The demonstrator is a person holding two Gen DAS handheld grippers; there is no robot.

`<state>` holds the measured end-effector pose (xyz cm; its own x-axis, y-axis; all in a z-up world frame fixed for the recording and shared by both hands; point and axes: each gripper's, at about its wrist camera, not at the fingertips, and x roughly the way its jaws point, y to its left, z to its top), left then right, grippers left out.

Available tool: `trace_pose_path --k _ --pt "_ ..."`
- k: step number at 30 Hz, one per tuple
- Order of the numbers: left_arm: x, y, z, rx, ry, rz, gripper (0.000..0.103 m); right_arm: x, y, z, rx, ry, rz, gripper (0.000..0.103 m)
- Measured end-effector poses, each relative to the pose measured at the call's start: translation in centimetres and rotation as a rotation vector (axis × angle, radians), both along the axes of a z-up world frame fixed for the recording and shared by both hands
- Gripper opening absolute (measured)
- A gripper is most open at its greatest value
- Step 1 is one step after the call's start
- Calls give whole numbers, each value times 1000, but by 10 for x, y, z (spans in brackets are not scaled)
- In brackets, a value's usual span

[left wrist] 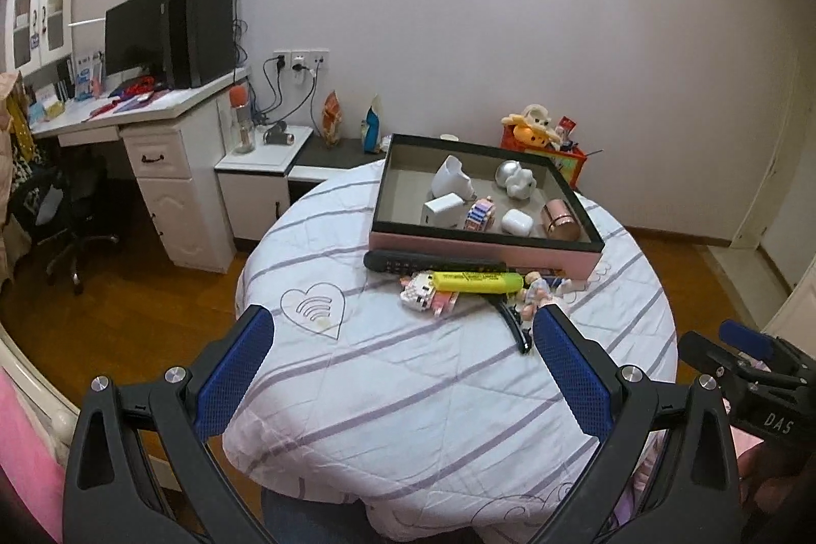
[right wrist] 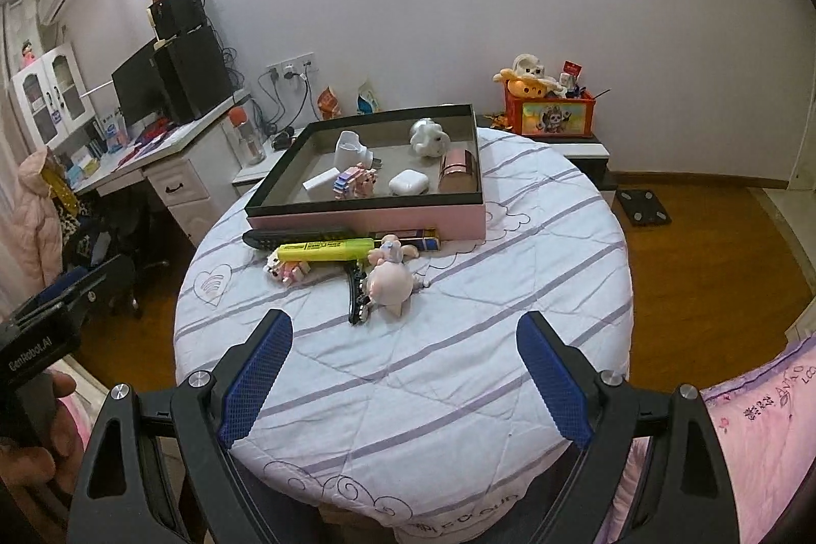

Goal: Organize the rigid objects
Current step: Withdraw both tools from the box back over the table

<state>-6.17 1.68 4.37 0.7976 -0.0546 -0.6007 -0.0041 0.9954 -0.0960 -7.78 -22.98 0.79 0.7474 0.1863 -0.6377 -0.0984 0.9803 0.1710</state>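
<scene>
Both sets of fingers wide, empty; I'd drop right gripper onto pig toy mid-frame, w/ left gripper clear, then lift into tray.

My left wrist camera looks forward and down from the near edge of the bench, past its own open jaws, toward the box at the far edge and the wall behind. My right wrist camera faces the same way from a spot further right, at much the same closeness. Both views share the bench top, the box, the desk and the wall. Each catches the other gripper at its side margin.
</scene>
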Motion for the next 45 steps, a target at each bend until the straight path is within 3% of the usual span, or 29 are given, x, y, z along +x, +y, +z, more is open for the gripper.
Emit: trace_pose_path --k 38,45 --pt "0 -6 -5 6 22 -9 103 3 1 2 -12 -1 -13 91" --pt "12 -8 -18 8 54 -18 103 11 4 -6 -17 25 -15 91"
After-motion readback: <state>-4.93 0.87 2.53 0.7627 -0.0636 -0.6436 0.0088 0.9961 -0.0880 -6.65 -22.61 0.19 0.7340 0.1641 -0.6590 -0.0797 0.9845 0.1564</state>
